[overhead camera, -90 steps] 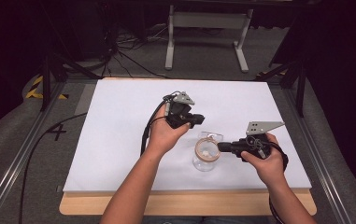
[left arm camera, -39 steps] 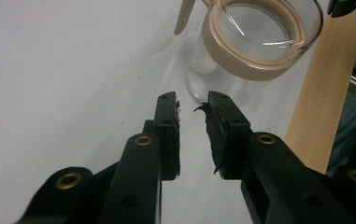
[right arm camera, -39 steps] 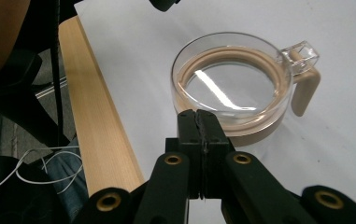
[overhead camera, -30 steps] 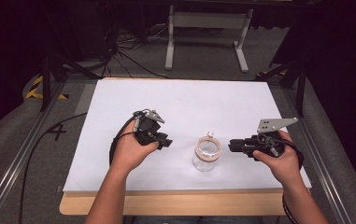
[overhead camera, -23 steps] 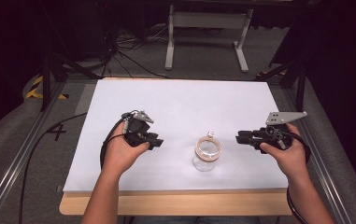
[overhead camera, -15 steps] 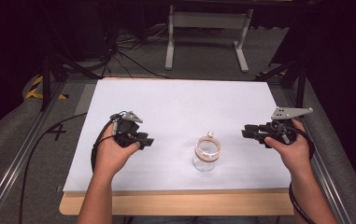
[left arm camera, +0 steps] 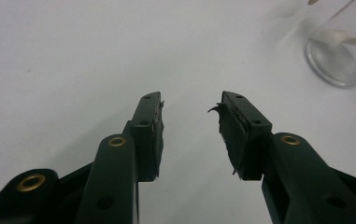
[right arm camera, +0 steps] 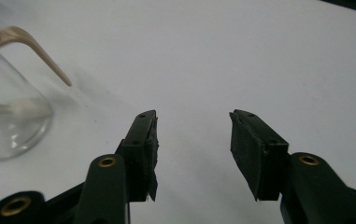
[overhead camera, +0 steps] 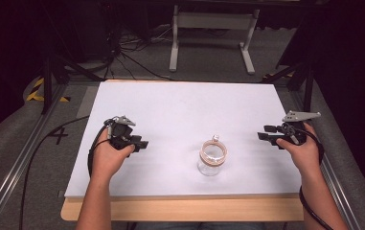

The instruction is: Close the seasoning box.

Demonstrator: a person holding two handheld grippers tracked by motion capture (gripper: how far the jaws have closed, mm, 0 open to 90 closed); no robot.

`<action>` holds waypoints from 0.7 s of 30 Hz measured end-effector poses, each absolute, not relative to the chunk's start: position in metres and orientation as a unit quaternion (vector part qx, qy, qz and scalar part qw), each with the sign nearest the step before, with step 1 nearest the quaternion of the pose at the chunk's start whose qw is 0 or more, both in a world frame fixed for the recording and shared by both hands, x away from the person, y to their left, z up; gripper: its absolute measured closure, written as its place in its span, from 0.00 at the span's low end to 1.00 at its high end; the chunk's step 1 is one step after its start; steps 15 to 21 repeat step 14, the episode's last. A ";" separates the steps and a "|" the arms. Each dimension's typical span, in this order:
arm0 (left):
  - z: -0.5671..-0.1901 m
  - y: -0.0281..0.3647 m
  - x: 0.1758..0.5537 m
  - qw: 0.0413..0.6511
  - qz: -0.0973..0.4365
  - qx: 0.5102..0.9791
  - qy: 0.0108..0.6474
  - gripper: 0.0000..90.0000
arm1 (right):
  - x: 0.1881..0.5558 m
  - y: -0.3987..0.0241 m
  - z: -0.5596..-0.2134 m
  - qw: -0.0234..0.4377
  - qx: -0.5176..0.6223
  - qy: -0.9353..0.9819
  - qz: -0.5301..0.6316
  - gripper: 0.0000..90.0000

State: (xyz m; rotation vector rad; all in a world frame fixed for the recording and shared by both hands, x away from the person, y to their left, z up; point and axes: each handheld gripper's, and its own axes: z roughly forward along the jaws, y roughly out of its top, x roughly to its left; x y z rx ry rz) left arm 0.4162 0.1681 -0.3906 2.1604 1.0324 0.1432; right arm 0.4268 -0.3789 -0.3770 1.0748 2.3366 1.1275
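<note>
High view showed the glass jar (overhead camera: 212, 157) standing alone near the table's (overhead camera: 185, 110) front edge, right of centre, nothing touching it. We had drawn our left gripper (overhead camera: 139, 143) and right gripper (overhead camera: 265, 136) away from the jar toward the table's side edges; both sat well apart from it, jaws spread and empty. We judged the handling finished.

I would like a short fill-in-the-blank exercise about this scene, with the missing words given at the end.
1. The jar stands on the ____ table.
2. The left gripper holds ____ between its fingers.
3. The jar stands ____ the left gripper and the right gripper.
4. The fingers of the right gripper are ____.

Missing words: white; nothing; between; open
</note>
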 end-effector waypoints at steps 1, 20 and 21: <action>-0.391 0.168 0.416 0.363 0.056 0.839 0.401 0.66 | 0.429 -0.381 -0.381 0.166 0.380 0.821 0.392 0.57; -0.418 0.168 0.427 0.345 0.046 0.848 0.400 0.61 | 0.441 -0.385 -0.417 0.146 0.400 0.832 0.356 0.53; -0.418 0.168 0.427 0.345 0.046 0.848 0.400 0.61 | 0.441 -0.385 -0.417 0.146 0.400 0.832 0.356 0.53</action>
